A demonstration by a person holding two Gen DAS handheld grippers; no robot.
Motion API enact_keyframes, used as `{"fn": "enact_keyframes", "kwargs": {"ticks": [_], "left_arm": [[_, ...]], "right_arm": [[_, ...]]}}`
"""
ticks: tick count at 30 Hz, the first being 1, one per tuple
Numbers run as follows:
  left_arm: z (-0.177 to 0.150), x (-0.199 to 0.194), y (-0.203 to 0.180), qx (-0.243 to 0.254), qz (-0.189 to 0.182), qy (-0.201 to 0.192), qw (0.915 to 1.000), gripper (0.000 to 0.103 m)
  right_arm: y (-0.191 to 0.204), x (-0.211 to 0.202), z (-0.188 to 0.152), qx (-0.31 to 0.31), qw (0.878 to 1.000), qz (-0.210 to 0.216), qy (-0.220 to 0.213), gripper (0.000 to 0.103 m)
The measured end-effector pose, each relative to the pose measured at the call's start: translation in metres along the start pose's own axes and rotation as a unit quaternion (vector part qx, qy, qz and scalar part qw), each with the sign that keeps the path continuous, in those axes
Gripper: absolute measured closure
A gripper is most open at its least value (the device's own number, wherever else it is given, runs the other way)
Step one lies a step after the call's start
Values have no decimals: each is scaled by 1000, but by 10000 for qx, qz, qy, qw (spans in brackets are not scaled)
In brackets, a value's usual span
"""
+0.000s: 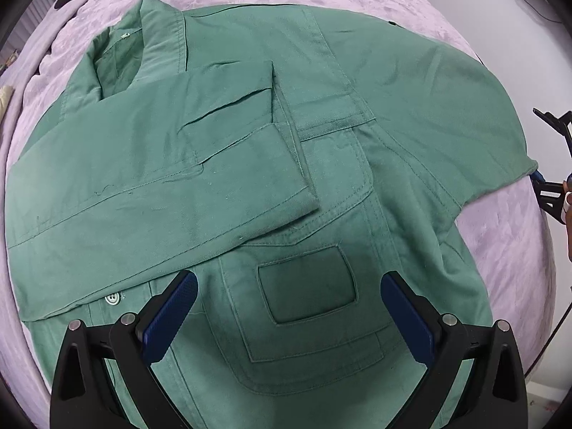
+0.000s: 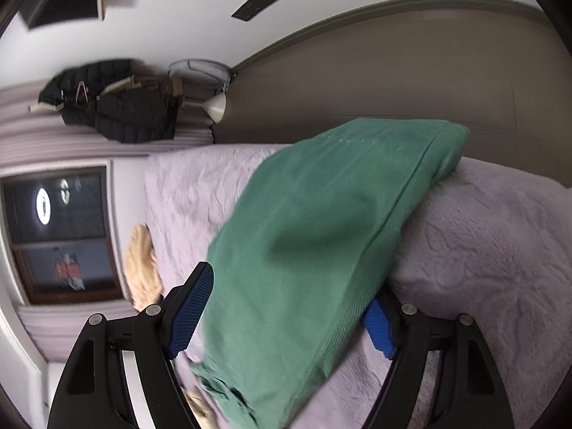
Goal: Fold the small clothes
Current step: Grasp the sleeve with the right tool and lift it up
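A green button-up shirt (image 1: 286,164) of heavy cotton twill lies spread front-up on a lilac plush bedspread (image 1: 500,250), filling most of the left wrist view. At the left its long sleeve (image 1: 143,178) is already laid across the chest, cuff ending near the middle placket; the collar (image 1: 157,39) sits at the far left. One pale button (image 1: 112,299) shows at the near left, and a chest pocket with a darker sewn patch (image 1: 307,286) lies just below the camera.

The left gripper (image 1: 289,307) hangs over that pocket with its blue pads spread wide and nothing between them. At the right edge of the same view the right gripper (image 1: 552,193), in a person's hand, meets the far sleeve's end.

In the right wrist view, the right gripper (image 2: 293,307) stands wide open with the second sleeve (image 2: 321,232) passing between its fingers; the pads do not look pressed onto the cloth, though blur makes that hard to settle.

The cloth looks soft but thick-woven, likely light enough for one gripper yet stiff enough to hold a crease, and not slippery on plush. The seams and hemmed cuffs are probably the best holds: doubled fabric gives the pads bite. A pinch at the sleeve end by the cuff would let it swing across like the first one. A single thin layer would likely pull away and drag the folded sleeve askew.
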State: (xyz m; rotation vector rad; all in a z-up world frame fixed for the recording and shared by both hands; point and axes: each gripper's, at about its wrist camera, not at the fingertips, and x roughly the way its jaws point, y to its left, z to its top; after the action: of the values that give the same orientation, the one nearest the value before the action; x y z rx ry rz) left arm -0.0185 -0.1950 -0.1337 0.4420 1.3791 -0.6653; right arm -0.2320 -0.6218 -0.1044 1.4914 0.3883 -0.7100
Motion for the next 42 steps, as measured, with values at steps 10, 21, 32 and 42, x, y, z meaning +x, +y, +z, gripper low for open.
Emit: {"fn": "enact_keyframes", "kwargs": {"ticks": [10,21,32,42], "left_arm": [[39,1,4,-296,-49,-404,9987,0],[84,44,-71,522,372,-474,9968,0],[91,-8,17,-144,-39,-828,9965,0],[2,-34,187,-1647,766,-907,9792,0]], "right_arm": [[-6,0,6,302,9978,594,65,97],[84,-4,-10,-760,9818,1696,399,97],[217,26,-121,-2676,9318,2048,1348,97],[242,153,-401,-5395,7878,579,2914,97]]}}
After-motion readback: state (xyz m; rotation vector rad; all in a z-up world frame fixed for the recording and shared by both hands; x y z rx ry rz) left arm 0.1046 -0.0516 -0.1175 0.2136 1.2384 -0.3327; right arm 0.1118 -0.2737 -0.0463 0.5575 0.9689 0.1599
